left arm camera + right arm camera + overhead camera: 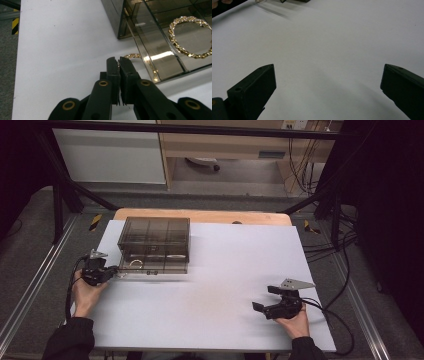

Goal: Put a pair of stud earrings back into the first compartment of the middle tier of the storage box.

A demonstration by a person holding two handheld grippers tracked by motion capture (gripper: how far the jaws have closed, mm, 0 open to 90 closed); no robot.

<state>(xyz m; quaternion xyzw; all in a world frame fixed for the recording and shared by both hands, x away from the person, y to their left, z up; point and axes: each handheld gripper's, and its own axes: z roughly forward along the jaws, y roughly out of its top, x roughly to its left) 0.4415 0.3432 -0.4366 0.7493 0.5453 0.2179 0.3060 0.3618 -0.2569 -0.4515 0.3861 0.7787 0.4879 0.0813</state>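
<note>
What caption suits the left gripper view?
Left gripper shut on a gold chain beside the smoked box.

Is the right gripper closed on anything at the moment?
No, the right gripper has its jaws spread wide over the bare white table.

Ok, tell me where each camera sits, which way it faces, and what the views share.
High view: above the person's side, looking forward and down on the white table; both forearms, left claw and right claw show.
Left gripper view: on the left claw, shut on a gold chain beside the smoky box.
Right gripper view: on the open right claw, facing across bare table.
Shared: the box and its gold bracelet.
</note>
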